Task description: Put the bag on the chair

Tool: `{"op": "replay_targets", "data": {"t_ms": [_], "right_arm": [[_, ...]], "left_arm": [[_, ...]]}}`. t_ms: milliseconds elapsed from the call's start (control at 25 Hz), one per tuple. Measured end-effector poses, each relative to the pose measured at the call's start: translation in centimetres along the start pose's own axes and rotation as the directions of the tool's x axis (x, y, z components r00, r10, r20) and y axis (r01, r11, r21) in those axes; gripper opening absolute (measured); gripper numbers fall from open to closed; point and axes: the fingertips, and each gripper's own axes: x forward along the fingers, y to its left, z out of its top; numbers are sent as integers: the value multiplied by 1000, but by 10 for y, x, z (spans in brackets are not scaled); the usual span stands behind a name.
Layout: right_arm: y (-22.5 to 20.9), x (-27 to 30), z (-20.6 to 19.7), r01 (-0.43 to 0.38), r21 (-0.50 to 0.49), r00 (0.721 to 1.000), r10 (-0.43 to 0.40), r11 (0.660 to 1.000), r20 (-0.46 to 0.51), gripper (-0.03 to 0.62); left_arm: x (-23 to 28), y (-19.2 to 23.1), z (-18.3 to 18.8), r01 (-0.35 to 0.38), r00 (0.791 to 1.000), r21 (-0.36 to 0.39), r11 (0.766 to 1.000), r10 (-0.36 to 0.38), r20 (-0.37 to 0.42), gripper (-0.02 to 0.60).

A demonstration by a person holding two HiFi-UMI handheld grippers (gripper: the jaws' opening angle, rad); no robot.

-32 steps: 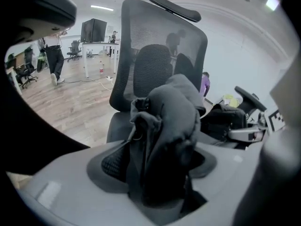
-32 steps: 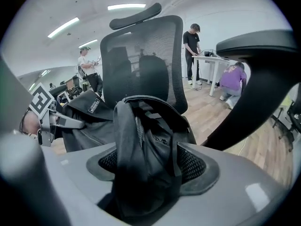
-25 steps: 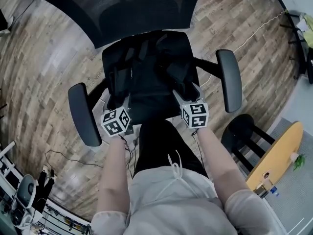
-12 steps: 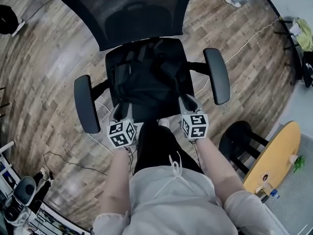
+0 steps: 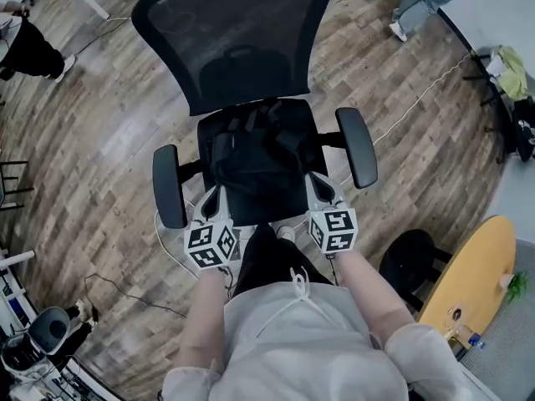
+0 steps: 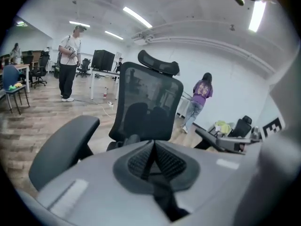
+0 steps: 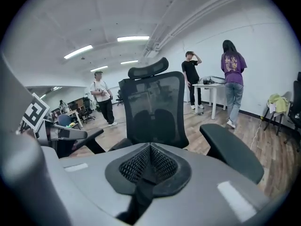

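- A soft black fabric bag (image 5: pixel 255 153) lies on the seat of a black office chair with a mesh backrest (image 5: pixel 234 40). It sits in the middle of the seat toward the rear edge, between the two padded armrests (image 5: pixel 169 186).
- The strip along the seat's front edge (image 5: pixel 261 211) is bare, and the bag does not appear to overhang it.
- The left gripper (image 6: pixel 153 145) hovers at the seat's front left corner with its jaws clenched pad to pad. Nothing is between them.
- The right gripper (image 7: pixel 150 147) hovers at the front right corner. Its jaws are likewise pressed together and empty.
- From the head view, both tools are clear of the bag, so the placing looks done and only the retreat appears to remain.
- To finish cleanly, both grippers should draw straight back toward the person, away from the front edge.
- Keeping the jaws shut leaves no gap for a loose strap or fold to catch.
- The armrests are best left untouched, since a chair of this kind would likely swivel or roll on the wood-plank floor (image 5: pixel 100 140).
- A last look should confirm that the bag is settled and not sliding forward.
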Motion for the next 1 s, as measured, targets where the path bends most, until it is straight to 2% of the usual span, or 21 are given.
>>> {"op": "replay_targets", "data": {"t_ms": [120, 280, 440, 640, 840, 1000], "right_arm": [[8, -24, 33, -13, -14, 999, 13, 1000, 48, -2], [15, -47, 100, -8, -29, 985, 13, 1000, 175, -2], [28, -72, 160, -19, -52, 962, 33, 998, 273, -2], [40, -106, 215, -17, -74, 926, 44, 997, 376, -2], [52, -131, 248, -32, -97, 902, 71, 995, 427, -2], [55, -139, 266, -20, -121, 890, 73, 993, 450, -2]], "left_arm": [[-22, -24, 33, 28, 998, 33, 999, -30, 56, 6], [-46, -52, 103, 28, 979, 128, 991, -54, 199, 6], [-75, -80, 162, 67, 945, 199, 978, -126, 302, 6], [-104, -108, 217, 112, 896, 215, 970, -192, 399, 6], [-138, -137, 255, 128, 848, 302, 945, -262, 460, 6], [-153, -145, 273, 138, 818, 321, 937, -291, 496, 6]]}}
